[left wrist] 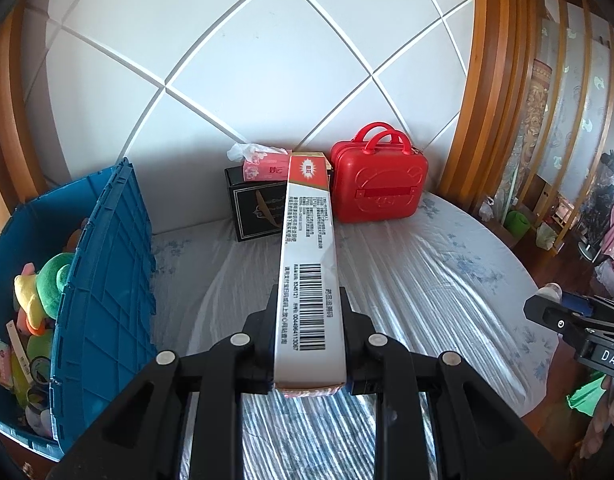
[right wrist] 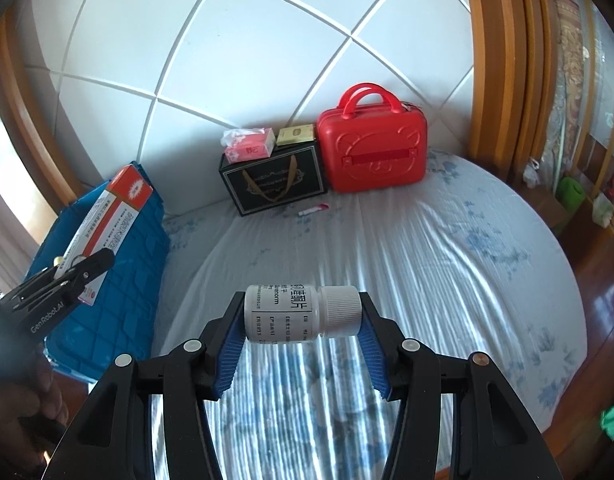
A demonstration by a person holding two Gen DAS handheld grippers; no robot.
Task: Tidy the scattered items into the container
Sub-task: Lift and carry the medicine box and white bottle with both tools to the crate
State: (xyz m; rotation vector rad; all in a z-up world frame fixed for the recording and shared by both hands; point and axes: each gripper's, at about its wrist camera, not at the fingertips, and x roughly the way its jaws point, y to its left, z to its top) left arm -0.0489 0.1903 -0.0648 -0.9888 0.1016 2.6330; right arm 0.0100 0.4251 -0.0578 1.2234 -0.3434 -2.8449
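Note:
My left gripper (left wrist: pixel 309 304) is shut on a long white and red carton (left wrist: pixel 311 272) with a barcode, held above the bed beside the blue crate (left wrist: pixel 107 264). The crate at left holds plush toys (left wrist: pixel 47 288) and small items. In the right wrist view the carton (right wrist: pixel 107 224) and left gripper (right wrist: pixel 87 266) hang over the crate's lid (right wrist: pixel 119 280). My right gripper (right wrist: pixel 303 312) is shut on a white pill bottle (right wrist: pixel 291 312), held sideways above the bed. A small pink tube (right wrist: pixel 313 210) lies on the sheet near the black box.
A red case (right wrist: pixel 373 144) and a black gift box (right wrist: pixel 275 184) stand against the padded headboard, with a pink tissue pack (right wrist: pixel 249 146) and a gold box (right wrist: pixel 295 135) on top. The bed's blue-flowered sheet (right wrist: pixel 427 260) drops off at right to a wooden floor.

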